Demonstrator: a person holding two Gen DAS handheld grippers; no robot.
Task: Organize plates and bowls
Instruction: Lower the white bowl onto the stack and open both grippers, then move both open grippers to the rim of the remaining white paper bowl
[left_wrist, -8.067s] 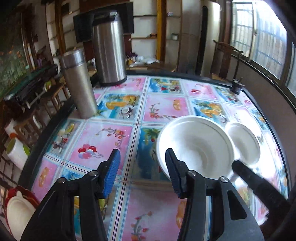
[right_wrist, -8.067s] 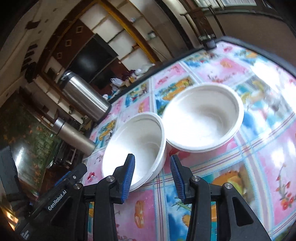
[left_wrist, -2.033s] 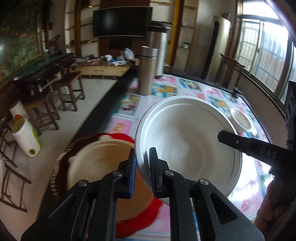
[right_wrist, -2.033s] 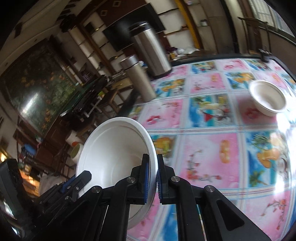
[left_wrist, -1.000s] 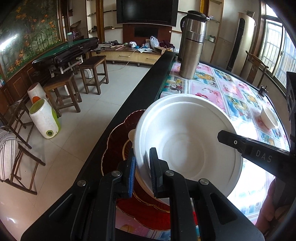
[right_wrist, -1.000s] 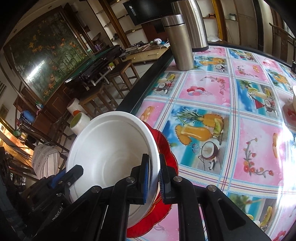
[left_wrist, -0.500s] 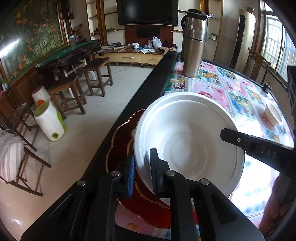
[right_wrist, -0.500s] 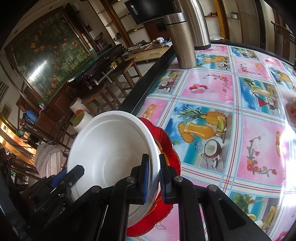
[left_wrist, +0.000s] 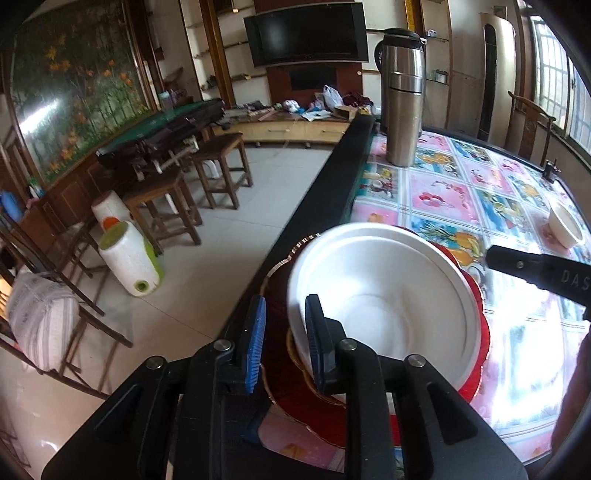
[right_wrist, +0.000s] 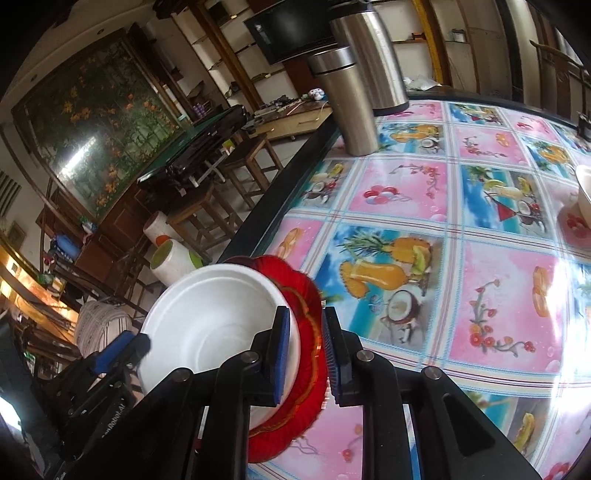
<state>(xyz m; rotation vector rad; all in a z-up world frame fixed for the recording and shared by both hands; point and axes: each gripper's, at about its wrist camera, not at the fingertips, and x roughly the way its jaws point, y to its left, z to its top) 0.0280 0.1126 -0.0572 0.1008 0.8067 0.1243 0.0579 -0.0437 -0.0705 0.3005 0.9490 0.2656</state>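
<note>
A large white foam bowl (left_wrist: 380, 295) (right_wrist: 207, 325) sits on a red scalloped plate (left_wrist: 478, 332) (right_wrist: 303, 291) at the near edge of the table. My left gripper (left_wrist: 284, 343) is open; the bowl's left rim lies in the gap, clear of both blue pads. My right gripper (right_wrist: 306, 354) is open astride the bowl's right rim and the plate's edge. A small white bowl (left_wrist: 565, 227) (right_wrist: 585, 192) stands far off at the right of the table.
The table (right_wrist: 480, 258) has a glossy fruit-print cloth and a dark edge. A steel tumbler (right_wrist: 347, 99) and a taller steel flask (right_wrist: 373, 51) stand at its far left. Stools (left_wrist: 221, 170) and a white and green canister (left_wrist: 129, 258) are on the floor to the left.
Both grippers held the large bowl by its rim half a second ago. Both have now opened, and the bowl rests on the red plate.
</note>
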